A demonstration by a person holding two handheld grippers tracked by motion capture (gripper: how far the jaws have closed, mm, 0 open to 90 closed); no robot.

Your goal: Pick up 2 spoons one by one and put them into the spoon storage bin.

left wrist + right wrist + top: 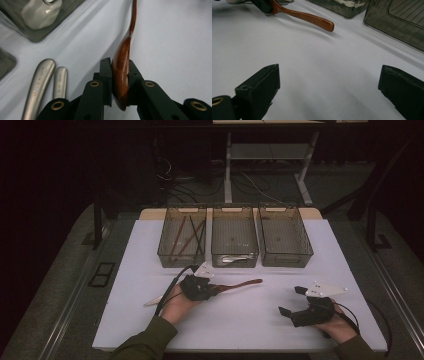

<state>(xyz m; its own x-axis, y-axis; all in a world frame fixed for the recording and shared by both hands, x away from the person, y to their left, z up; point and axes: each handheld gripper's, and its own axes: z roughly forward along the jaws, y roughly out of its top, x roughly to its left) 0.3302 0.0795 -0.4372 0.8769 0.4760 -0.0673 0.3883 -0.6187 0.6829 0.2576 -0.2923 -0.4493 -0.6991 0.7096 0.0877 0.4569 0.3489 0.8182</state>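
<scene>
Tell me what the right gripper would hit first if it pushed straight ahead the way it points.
Probably the wooden spoon held by the left gripper; the white table between looks bare. Depth is unclear, so it might pass the handle's end and reach the trays.

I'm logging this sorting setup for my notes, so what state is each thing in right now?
Left hand-held gripper: shut on the wooden spoon's bowl.
Wooden spoon: gripped at the bowl, handle pointing away over the table.
Right hand-held gripper: open, holding nothing.
Left bin: holds long sticks.
Middle bin: holds metal cutlery.
Right bin: looks empty.
Two metal handles: lying flat on the table.
</scene>
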